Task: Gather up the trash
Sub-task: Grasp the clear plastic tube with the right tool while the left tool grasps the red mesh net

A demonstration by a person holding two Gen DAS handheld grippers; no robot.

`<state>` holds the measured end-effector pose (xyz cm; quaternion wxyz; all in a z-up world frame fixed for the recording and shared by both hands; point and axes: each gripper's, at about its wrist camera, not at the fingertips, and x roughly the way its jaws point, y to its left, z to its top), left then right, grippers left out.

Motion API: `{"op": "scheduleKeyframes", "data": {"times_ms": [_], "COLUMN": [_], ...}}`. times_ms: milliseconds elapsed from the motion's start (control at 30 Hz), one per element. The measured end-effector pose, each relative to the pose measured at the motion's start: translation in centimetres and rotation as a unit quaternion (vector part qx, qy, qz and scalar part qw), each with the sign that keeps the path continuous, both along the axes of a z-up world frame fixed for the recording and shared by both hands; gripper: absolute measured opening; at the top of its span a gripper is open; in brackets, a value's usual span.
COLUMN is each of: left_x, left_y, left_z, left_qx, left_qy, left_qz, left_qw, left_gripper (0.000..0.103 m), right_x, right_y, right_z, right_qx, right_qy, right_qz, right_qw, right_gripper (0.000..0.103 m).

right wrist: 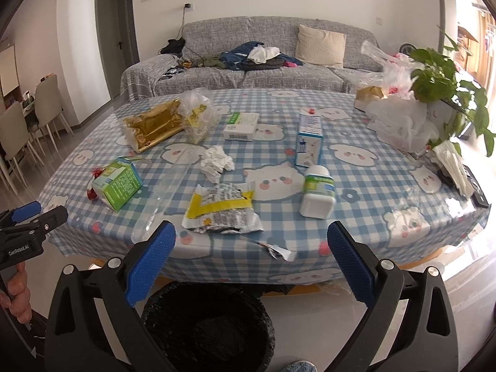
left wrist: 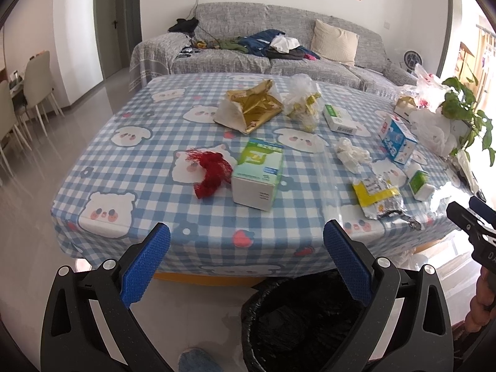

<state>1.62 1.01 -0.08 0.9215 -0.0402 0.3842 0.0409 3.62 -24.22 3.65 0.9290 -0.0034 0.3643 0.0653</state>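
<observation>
Trash lies scattered on the checked table [left wrist: 130, 155]: a silver wrapper [right wrist: 221, 214] near its front edge. Your left gripper [left wrist: 246, 263] and right gripper [right wrist: 251, 263] are spread wide, holding nothing, above the black bin [right wrist: 207, 325].

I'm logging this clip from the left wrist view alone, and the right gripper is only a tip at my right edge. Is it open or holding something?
Observer: The right gripper is open, with its jaws wide apart and nothing between them. The black-lined bin is below it.
Operator: What trash lies nearest to it?
Observer: The silver-and-yellow wrapper lies flat just inside the table's near edge, straight ahead of the gripper.
Operator: Is anything hidden behind the blue-and-white carton?
Observer: Yes, a small red item lies on the cloth just beyond the blue-and-white carton. It is too small to identify.
</observation>
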Motion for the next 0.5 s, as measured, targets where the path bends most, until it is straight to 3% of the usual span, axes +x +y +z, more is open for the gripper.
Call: {"op": "scheduleKeyframes", "data": {"times_ms": [500], "left_x": [5.0], "left_y": [6.0], "left_z": [-1.4], "left_qx": [-0.019], "left_qy": [0.025], "left_qz": [0.058], "left_qw": [0.9978], "left_gripper": [0.092], "right_x": [4.9], "right_y": [7.1], "right_z": [-1.2], "right_qx": [-0.003], "right_qy": [0.019], "right_qz": [0.046], "right_qw": [0.999], "right_gripper": [0.094]}}
